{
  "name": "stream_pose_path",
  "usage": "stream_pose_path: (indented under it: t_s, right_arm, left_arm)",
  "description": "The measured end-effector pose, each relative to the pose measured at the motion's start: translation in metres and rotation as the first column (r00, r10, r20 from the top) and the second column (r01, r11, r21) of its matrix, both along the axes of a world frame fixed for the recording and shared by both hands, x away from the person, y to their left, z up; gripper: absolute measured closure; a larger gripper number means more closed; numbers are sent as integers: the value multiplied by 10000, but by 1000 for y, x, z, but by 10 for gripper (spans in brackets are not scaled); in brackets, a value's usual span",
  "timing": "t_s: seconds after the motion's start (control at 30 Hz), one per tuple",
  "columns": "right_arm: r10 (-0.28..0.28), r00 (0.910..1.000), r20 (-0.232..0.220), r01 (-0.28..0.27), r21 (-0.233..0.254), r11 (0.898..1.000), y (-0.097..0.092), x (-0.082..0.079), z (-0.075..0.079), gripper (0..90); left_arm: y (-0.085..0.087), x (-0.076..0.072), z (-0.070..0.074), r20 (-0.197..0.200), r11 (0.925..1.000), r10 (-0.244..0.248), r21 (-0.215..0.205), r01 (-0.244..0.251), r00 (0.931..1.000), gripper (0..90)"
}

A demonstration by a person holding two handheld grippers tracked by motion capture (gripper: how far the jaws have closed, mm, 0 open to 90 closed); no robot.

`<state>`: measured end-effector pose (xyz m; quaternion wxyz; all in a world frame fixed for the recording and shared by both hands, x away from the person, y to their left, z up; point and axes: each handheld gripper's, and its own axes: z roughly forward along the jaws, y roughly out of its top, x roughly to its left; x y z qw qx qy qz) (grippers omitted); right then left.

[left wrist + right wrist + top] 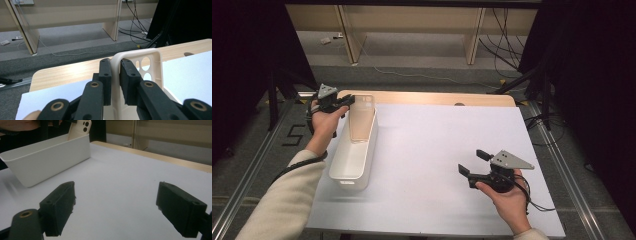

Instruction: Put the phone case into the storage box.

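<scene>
High view: left gripper (343, 102) sits at the far end of the white bin (343, 176), clamped on the top edge of a cream phone case (361, 119); the case's long axis runs along the bin's long axis, near end dipping into the bin's far half, far end sticking up past the bin's far rim. So the case is already over the bin and the move left, as I read it, is lower and let go, with the case going down lengthwise so it clears both long walls. Right gripper (473, 162) is well to the right of the bin over the white table sheet (437, 130), nothing in it, pointing roughly toward the bin (not the arm for this step, left is on the job). Left gripper view: both black jaws pinched tight on the case's rim (115, 75), one pad each side of the thin wall, at the corner by the camera cutouts (145, 62); case stands near upright between them. Right gripper view: jaws spread wide, bare sheet between them; bin (50, 157) lies ahead and left of the jaws, its long side toward them, case (80, 128) poking up above the bin's far end, camera-hole end uppermost
</scene>
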<state>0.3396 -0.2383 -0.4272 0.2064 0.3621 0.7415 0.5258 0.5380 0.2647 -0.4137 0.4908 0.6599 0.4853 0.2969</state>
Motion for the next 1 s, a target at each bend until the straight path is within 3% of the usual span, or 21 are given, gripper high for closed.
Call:
stream_pose_path:
  t_s: [0.03, 0.1, 0.13, 0.3, 0.33, 0.4, 0.7, 0.77, 0.93, 1.0]
  right_arm:
    - [83, 9998, 180, -89, 302, 9995, 2, 1, -2, 169]
    - [90, 9998, 178, -95, 303, 9995, 2, 1, -2, 169]
    - [1, 10000, -3, -1, -7, 10000, 0, 0, 0, 169]
    - [5, 10000, -10, -5, -23, 10000, 0, 0, 0, 169]
    - [1, 9999, 143, -4, 166, 9999, 1, 1, -2, 169]
    - [-18, 10000, 43, 17, 256, 9997, 2, 1, -2, 169]
    - [-14, 9999, -107, 18, 331, 9995, 2, 0, -2, 169]
    - [-13, 10000, 87, 11, 265, 9996, 2, 1, -2, 169]
    - [-27, 10000, 56, 26, 282, 9996, 2, 1, -2, 169]
    - [41, 9999, -139, -36, 344, 9994, 2, 0, -2, 169]
  left_arm:
    - [0, 0, 0, 0, 10000, 3, 5, -3, 10000, 790]
    - [1, 0, 0, 5, 10000, 24, 1, -24, 10000, 789]
    - [1, 0, -1, 7, 10000, 29, -2, -29, 10000, 788]
    - [2, 1, -2, -58, 9999, 104, 5, -104, 9999, 783]
    - [2, 1, -2, -58, 9999, 116, 3, -116, 9999, 782]
    - [3, 1, -2, -57, 9999, 115, 11, -115, 9999, 781]
    - [4, 2, -4, -132, 9998, 121, 159, -119, 9998, 769]
    - [4, 3, -4, -139, 9997, 128, 189, -125, 9998, 769]
    - [3, 3, -3, -69, 9997, 33, 250, -31, 10000, 779]
    - [2, 4, -3, -97, 9997, 41, 239, -39, 9999, 778]
